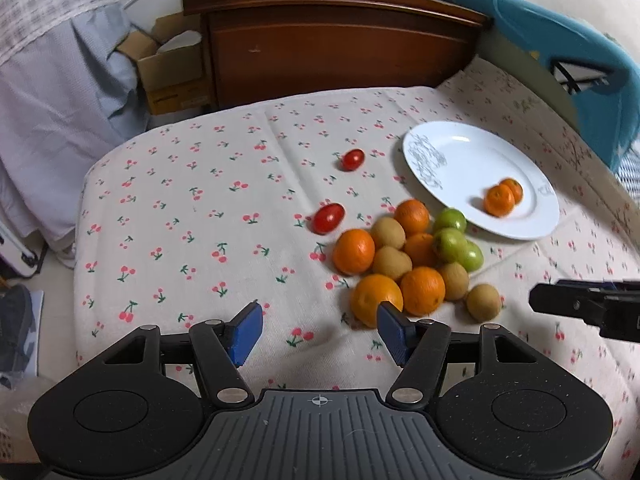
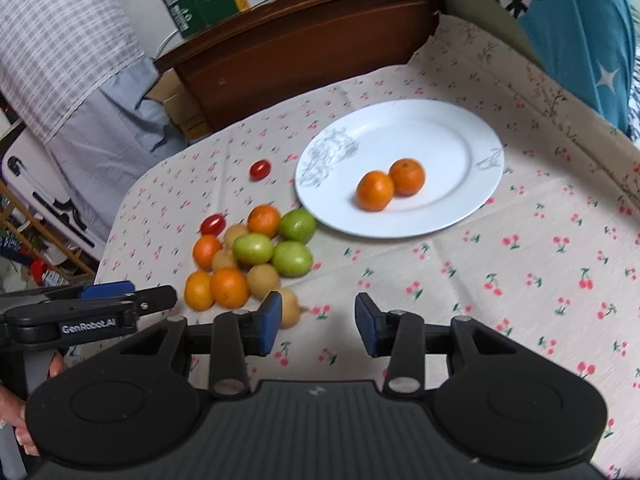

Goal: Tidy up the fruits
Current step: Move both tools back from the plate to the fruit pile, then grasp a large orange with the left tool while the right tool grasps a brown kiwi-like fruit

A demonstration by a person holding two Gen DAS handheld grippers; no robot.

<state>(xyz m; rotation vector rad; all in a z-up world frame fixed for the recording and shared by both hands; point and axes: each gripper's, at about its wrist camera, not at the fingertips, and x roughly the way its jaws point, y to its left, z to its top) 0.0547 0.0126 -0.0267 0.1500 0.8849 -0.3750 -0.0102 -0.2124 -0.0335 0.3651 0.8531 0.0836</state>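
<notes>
A cherry-print cloth (image 1: 200, 200) covers the counter, with a dark wooden headboard (image 1: 340, 48) at its far edge. On the right half of the cloth sits a white plate (image 2: 448, 140), already carrying two oranges (image 2: 390, 184) that touch each other.

Just near and left of the plate, almost at its rim, lies the fruit pile (image 1: 412, 264): oranges, three green fruits and several tan round fruits, packed so that they touch. Two red tomatoes lie apart on the far left side of the pile, the nearer tomato (image 1: 329, 218) just beside it, the farther tomato (image 1: 353, 159) alone on the cloth; both are oblong, their long axes slanting toward the far right.

The left tool (image 1: 320, 330) hangs over bare cloth with its blue pads apart and nothing between them. The pile begins just ahead and to its right, and the nearest orange (image 1: 370, 296) shows right behind its right pad. The right tool (image 2: 316, 322) is likewise empty, its pads parted by a narrower gap; the pile lies ahead and to its left, a tan fruit (image 2: 290, 308) peeking from behind its left pad, and the plate lies straight ahead, farther off.

By this view the left tool looks better placed for the nearest orange, needing a short shift right and forward, while the right tool has the clearer line to the plate.
</notes>
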